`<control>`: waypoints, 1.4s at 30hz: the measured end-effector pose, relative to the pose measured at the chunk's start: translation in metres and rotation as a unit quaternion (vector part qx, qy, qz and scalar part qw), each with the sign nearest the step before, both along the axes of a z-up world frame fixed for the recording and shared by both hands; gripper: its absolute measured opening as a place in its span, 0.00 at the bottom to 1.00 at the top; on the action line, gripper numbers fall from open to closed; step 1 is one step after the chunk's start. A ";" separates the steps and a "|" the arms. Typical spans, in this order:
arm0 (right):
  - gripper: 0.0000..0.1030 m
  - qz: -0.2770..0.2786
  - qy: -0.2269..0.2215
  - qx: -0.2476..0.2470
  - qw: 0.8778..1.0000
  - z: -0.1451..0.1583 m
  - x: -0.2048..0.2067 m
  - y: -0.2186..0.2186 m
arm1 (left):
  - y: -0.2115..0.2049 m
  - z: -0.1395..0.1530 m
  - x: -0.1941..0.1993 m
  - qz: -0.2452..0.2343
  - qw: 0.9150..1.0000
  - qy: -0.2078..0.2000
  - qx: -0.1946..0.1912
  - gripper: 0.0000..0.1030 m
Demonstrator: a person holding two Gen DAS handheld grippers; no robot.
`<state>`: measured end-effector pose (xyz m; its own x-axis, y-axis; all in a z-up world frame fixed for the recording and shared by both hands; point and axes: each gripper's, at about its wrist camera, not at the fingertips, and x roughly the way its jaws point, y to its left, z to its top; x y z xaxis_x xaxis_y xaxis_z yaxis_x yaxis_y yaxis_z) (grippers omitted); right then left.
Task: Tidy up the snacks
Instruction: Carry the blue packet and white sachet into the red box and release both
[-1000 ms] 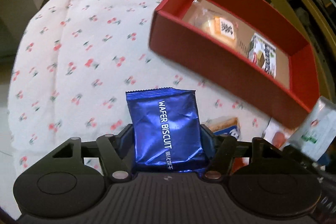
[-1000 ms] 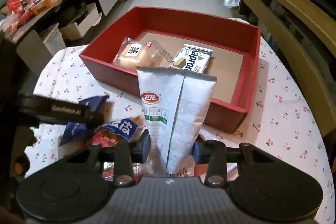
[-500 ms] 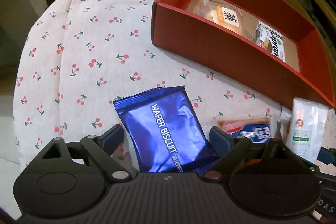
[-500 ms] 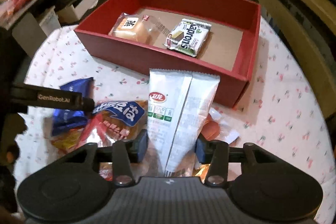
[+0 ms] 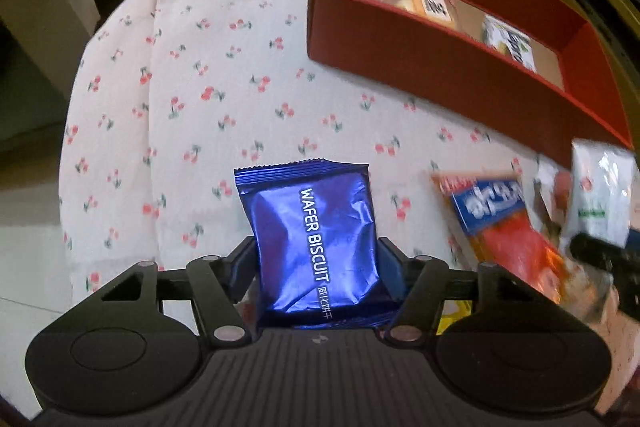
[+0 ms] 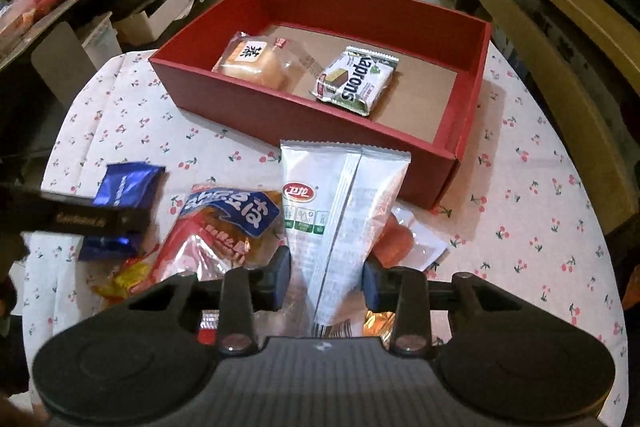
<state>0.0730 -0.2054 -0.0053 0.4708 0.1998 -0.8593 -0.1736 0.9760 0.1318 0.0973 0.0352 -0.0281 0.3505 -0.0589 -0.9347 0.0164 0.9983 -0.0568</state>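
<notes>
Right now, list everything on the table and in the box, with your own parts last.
red box: 1, red walls and brown floor, far side of the table.
bread bun pack: 1, clear wrap with pale bun, in the box, left.
wafer pack: 1, white and green, in the box beside the bun.
blue wafer biscuit pack: 1, shiny blue, between the left claw's fingers.
white pouch: 1, white with red logo, upright in the right claw.
red and blue snack bag: 1, on the cloth between the claws.
cherry-print cloth: 1, white, covers the table.
left claw: 1, black, closing on the blue pack.
right claw: 1, black, shut on the pouch.
</notes>
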 end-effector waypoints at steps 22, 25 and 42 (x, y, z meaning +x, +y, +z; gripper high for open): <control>0.35 -0.002 -0.010 -0.033 0.999 -0.014 0.015 0.006 | -0.013 -0.003 0.003 -0.010 0.999 -0.021 0.034 0.66; 0.32 -0.008 -0.014 -0.024 1.000 -0.007 0.009 -0.001 | -0.012 0.005 0.000 -0.016 0.999 -0.027 0.020 0.65; 0.32 -0.022 -0.059 0.039 0.997 0.032 0.005 -0.014 | -0.035 0.039 -0.001 -0.053 0.996 -0.066 -0.037 0.65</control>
